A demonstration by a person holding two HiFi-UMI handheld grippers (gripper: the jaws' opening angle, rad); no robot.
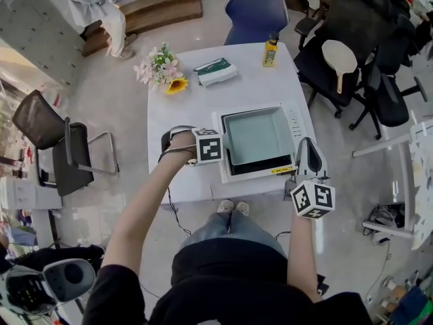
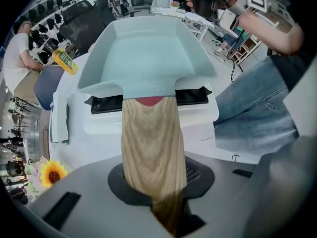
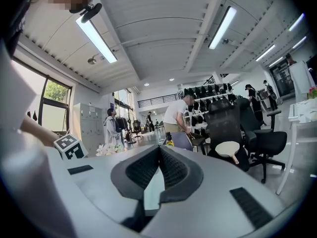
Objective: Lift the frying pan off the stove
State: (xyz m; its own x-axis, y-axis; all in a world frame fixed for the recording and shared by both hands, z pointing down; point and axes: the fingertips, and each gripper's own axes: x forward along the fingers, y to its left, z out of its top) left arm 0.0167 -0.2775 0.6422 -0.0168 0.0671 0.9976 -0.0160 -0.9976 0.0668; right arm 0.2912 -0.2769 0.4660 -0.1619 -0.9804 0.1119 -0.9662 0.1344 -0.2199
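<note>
A square pale-blue frying pan (image 1: 257,139) rests on a white stove with a black top (image 1: 262,170) at the front of the white table (image 1: 186,114). In the left gripper view the pan (image 2: 143,53) sits straight ahead, its wooden handle (image 2: 152,148) running back between the jaws. My left gripper (image 1: 216,156) is at the stove's left side, shut on that handle (image 2: 163,202). My right gripper (image 1: 306,147) hovers off the stove's front right corner, pointing up and away from the pan. Its jaws (image 3: 159,155) are shut with nothing between them.
At the back of the table stand a yellow bottle (image 1: 270,51), a green and white packet (image 1: 215,71) and a bunch of flowers (image 1: 162,68). A blue chair (image 1: 256,12) is behind the table, black office chairs (image 1: 352,32) to the right, a black chair (image 1: 57,144) to the left.
</note>
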